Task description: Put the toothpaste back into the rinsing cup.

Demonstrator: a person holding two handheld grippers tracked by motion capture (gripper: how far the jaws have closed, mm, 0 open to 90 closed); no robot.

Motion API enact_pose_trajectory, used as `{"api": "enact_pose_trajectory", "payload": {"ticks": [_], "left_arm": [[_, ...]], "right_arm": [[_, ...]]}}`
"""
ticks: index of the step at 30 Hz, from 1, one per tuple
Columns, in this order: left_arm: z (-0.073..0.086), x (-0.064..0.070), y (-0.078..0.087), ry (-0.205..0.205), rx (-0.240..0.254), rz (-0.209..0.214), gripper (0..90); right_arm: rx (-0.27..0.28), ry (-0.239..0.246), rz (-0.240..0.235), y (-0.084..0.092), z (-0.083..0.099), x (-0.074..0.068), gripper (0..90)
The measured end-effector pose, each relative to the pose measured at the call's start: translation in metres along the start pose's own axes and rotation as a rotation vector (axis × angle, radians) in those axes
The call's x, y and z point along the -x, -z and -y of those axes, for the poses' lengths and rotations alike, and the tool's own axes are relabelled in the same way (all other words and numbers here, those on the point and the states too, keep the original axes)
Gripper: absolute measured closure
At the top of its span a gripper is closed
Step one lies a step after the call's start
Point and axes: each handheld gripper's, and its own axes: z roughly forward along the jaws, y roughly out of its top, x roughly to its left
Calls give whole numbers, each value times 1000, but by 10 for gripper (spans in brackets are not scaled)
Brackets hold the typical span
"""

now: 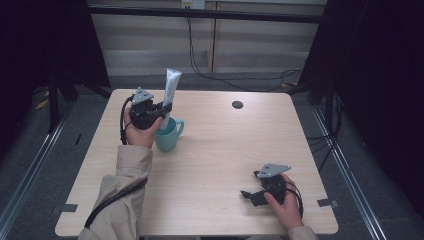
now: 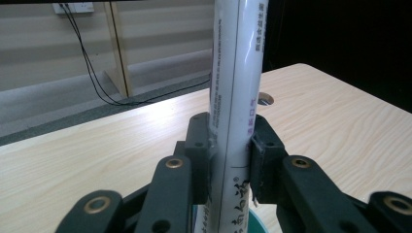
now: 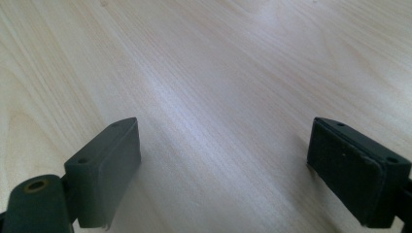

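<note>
The left gripper (image 1: 166, 106) has its jaws clamped on a white tube (image 2: 235, 97), held upright with its lower end inside the teal mug (image 1: 167, 135) at the table's (image 1: 225, 150) far left. The tube carries printed Chinese characters and a column of fine text, too small to read. The right gripper (image 3: 223, 165) rests near the table's front right, jaws spread wide and holding nothing.

Wide-spread gripper (image 3: 226, 170) over table (image 3: 218, 73)
</note>
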Motion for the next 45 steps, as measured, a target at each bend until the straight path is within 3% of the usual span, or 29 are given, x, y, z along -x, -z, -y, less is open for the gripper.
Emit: {"api": "enact_pose_trajectory", "payload": {"ticks": [12, 45], "left_arm": [[18, -5, -5, 14, -12, -32, 740], [48, -8, -6, 45, -51, -60, 733]], "right_arm": [[0, 0, 0, 0, 0, 0, 114], [0, 0, -1, 0, 0, 0, 114]]}}
